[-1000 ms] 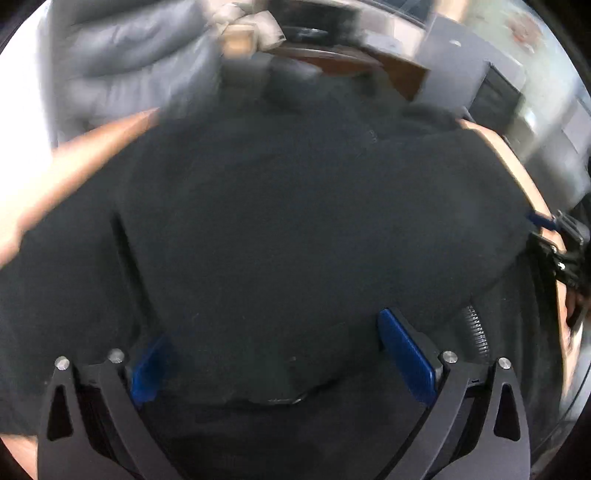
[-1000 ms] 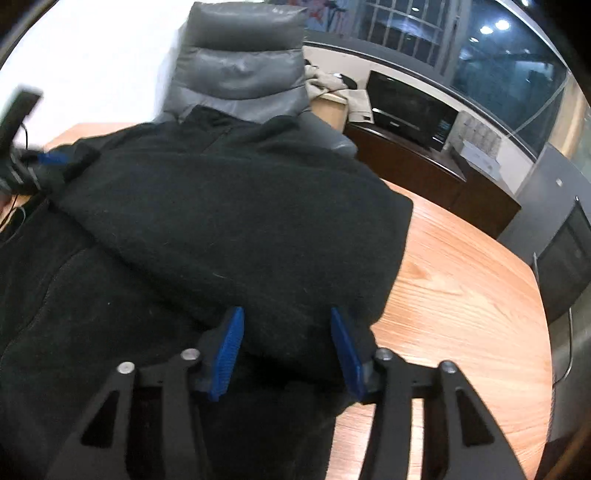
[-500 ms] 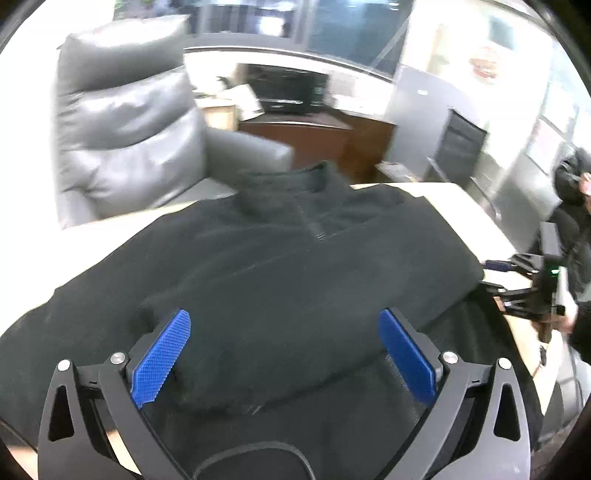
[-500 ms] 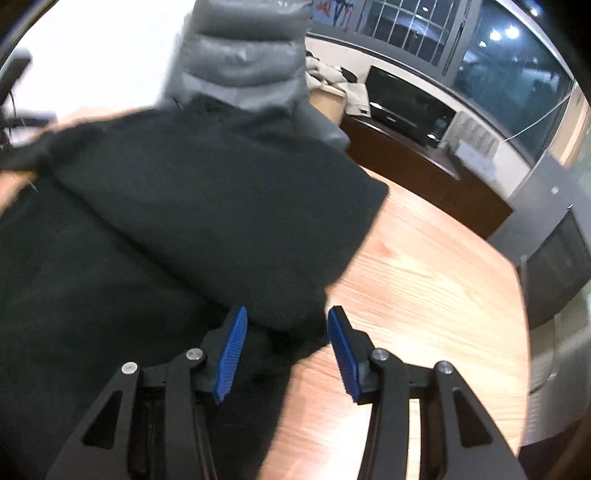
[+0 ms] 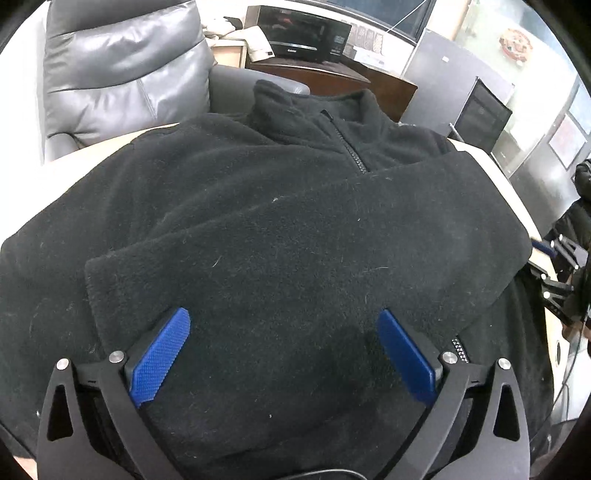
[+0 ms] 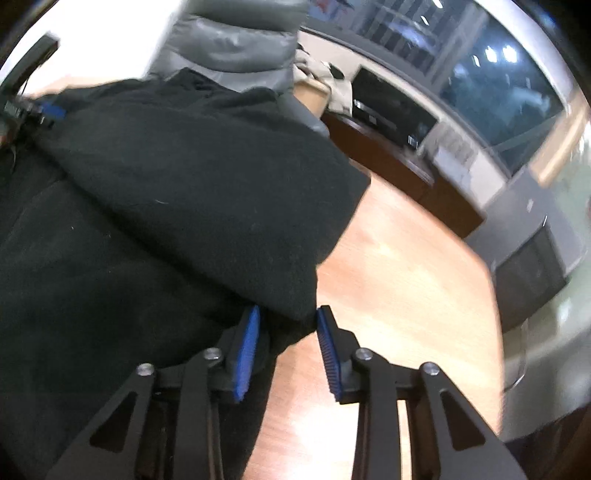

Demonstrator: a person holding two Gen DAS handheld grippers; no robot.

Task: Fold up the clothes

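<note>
A black zip-neck fleece (image 5: 295, 229) lies on the wooden table (image 6: 388, 288), collar at the far side, with one side folded flat across its front. My left gripper (image 5: 282, 314) hovers over the near part of that fold, open wide, with nothing between its blue pads. My right gripper (image 6: 286, 312) sits at the fleece's (image 6: 166, 192) right edge with its jaws partly apart. The fold's corner lies between its fingertips and is not clamped. Each gripper shows small in the other's view: the left gripper (image 6: 44, 110) and the right gripper (image 5: 550, 254).
A grey leather chair (image 5: 122, 66) stands behind the table at the collar end. A dark cabinet with a microwave (image 5: 306, 33) lines the back wall. Bare wood extends right of the fleece to the table's curved edge (image 6: 491, 295). A person's dark sleeve (image 5: 580, 221) is at the right.
My left gripper has drawn back from the fleece, and the folded side now lies flat. My right gripper has rolled, and the fold's corner now sits between its tips.
</note>
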